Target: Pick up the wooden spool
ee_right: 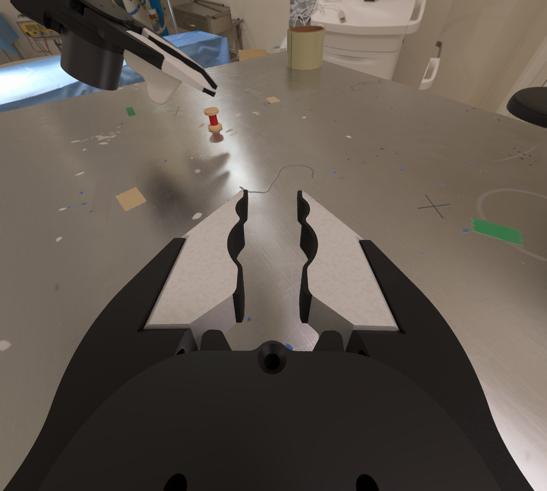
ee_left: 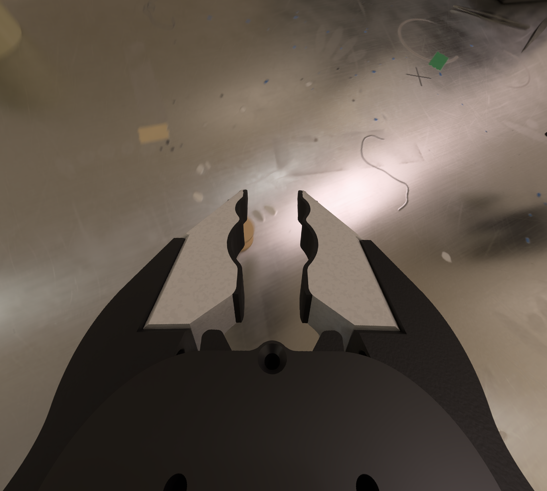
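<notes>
The wooden spool stands upright on the metal table: two pale wooden discs with red thread wound between them. In the left wrist view only its top disc shows, mostly hidden behind the left finger. My left gripper is open and hovers above the spool, pointing down at it; it also shows in the right wrist view, up and left of the spool, not touching it. My right gripper is open and empty, low over the table, well short of the spool.
A beige tape roll stands at the table's far edge. A loose thread lies just past my right fingertips. Green tape patches and tan patches are stuck flat on the table. A black stool is at right.
</notes>
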Action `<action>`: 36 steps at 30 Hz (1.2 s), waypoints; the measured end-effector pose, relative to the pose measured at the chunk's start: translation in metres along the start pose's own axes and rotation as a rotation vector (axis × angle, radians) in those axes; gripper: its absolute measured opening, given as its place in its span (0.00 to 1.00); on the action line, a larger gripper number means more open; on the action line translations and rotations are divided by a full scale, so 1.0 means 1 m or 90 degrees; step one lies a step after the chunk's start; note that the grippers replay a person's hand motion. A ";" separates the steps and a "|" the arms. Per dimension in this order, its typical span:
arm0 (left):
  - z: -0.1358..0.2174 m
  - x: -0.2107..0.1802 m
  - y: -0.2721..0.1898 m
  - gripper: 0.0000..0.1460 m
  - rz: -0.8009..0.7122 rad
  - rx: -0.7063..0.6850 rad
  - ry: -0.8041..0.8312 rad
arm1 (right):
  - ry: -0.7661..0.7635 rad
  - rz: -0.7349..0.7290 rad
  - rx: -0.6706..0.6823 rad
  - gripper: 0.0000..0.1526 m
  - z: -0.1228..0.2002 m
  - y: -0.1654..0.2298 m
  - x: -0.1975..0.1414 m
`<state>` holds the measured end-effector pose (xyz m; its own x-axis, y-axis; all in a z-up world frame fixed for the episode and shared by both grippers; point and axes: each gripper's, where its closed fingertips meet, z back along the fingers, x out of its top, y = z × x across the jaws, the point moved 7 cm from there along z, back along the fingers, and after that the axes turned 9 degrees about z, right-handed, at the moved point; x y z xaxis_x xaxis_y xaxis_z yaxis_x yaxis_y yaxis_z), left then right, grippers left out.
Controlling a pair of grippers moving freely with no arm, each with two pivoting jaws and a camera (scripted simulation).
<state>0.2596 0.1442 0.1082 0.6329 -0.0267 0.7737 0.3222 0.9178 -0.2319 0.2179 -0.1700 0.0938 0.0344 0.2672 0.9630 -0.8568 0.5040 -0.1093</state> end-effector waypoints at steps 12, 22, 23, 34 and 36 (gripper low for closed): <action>-0.022 -0.026 0.027 0.30 0.001 0.052 0.144 | 0.028 -0.011 0.011 0.22 -0.004 -0.001 -0.002; -0.025 -0.027 0.028 0.21 -0.008 0.077 0.161 | 0.025 -0.015 0.010 0.22 -0.004 -0.002 -0.002; -0.025 -0.027 0.027 0.20 -0.007 0.072 0.162 | 0.025 -0.015 0.010 0.22 -0.004 -0.002 -0.002; -0.007 -0.007 0.030 0.16 0.002 -0.017 0.002 | 0.021 -0.013 0.010 0.22 -0.003 -0.003 -0.002; -0.003 -0.005 0.033 0.16 0.019 -0.090 -0.045 | 0.019 -0.011 0.010 0.22 -0.003 -0.002 -0.002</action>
<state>0.2684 0.1732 0.0949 0.5943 0.0330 0.8036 0.4024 0.8529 -0.3326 0.2211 -0.1695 0.0919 0.0650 0.2834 0.9568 -0.8635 0.4966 -0.0884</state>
